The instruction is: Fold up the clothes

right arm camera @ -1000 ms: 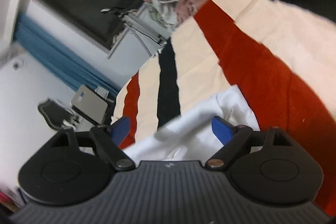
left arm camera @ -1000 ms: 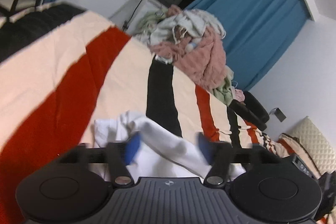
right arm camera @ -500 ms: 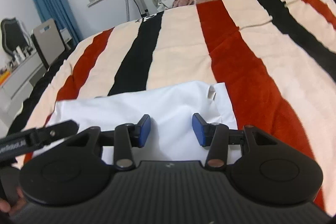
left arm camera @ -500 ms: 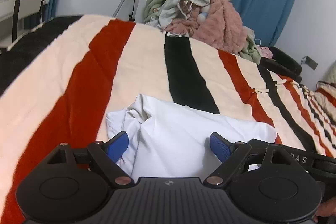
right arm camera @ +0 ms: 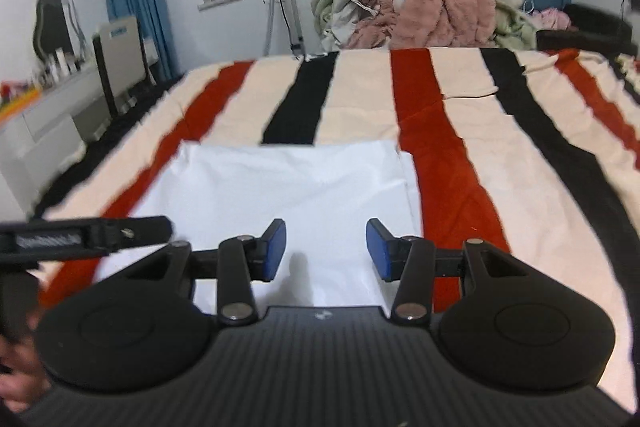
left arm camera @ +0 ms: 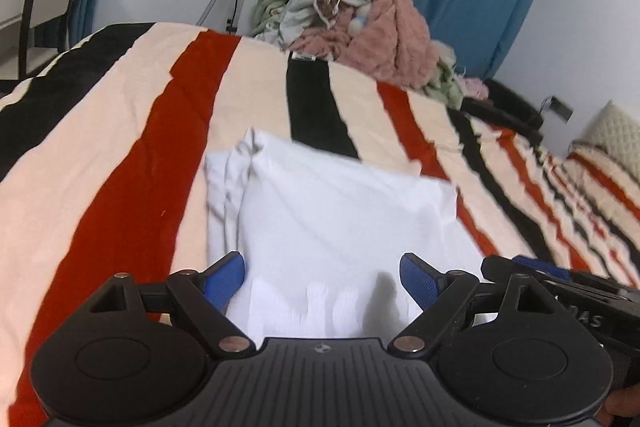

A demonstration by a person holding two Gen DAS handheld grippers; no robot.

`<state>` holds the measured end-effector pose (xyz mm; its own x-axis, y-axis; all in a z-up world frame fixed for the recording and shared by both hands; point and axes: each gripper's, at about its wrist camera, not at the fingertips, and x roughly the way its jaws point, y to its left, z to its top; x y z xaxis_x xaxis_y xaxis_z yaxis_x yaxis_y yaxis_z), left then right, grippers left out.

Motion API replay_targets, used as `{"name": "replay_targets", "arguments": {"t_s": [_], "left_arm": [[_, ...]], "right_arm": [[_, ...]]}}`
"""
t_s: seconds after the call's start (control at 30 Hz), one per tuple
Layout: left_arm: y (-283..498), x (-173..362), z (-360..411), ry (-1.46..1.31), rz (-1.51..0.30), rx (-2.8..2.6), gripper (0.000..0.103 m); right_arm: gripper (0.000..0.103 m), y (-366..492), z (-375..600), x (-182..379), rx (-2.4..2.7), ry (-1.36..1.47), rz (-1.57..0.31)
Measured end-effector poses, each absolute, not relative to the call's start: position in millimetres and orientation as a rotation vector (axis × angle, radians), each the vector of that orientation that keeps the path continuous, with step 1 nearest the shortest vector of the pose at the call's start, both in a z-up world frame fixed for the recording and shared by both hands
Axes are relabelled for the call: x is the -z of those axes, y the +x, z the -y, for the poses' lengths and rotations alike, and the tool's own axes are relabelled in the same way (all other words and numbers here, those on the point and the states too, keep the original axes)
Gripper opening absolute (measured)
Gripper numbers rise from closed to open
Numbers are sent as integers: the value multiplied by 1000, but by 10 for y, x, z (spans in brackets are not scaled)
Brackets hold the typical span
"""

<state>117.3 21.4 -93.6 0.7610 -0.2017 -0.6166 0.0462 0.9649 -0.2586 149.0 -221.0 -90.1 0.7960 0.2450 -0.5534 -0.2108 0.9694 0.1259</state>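
Shirt [right arm camera: 280, 187], white, folded flat near front edge of striped bed [right arm camera: 500, 187]. Left gripper [left arm camera: 322, 281] and right gripper [right arm camera: 326, 251] poised over near hem, fingers spread, gripping nothing, likely ready to pinch for next fold. Laundry pile [right arm camera: 420, 7] at far edge.

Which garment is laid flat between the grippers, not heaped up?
The white folded garment, spread flat on the striped blanket just ahead of both open grippers. The fluffy pink garment and the others are piled at the far edge.
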Motion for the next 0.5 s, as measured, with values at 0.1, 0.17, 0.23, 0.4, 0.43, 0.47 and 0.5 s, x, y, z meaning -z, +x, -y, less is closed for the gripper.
{"name": "replay_targets", "arguments": {"t_s": [0.1, 0.17, 0.23, 0.4, 0.43, 0.47, 0.5], "left_arm": [[1115, 1033, -159, -211, -711, 80, 87], [1054, 1067, -143, -213, -711, 53, 87], [948, 1049, -173, -246, -688, 55, 87], [616, 922, -351, -419, -656, 119, 87], [558, 922, -396, -464, -659, 130, 88], [519, 941, -446, -514, -669, 143, 89], [513, 984, -497, -569, -694, 159, 89]], "right_arm": [[46, 1546, 2252, 1111, -239, 89, -702], [46, 1527, 2299, 1142, -241, 126, -703], [46, 1504, 2315, 1155, -237, 139, -698], [46, 1498, 2321, 1187, -229, 158, -700], [46, 1502, 2325, 1189, -228, 163, -701], [46, 1505, 2328, 1191, -227, 169, -702], [46, 1510, 2331, 1192, -225, 176, -704]]}}
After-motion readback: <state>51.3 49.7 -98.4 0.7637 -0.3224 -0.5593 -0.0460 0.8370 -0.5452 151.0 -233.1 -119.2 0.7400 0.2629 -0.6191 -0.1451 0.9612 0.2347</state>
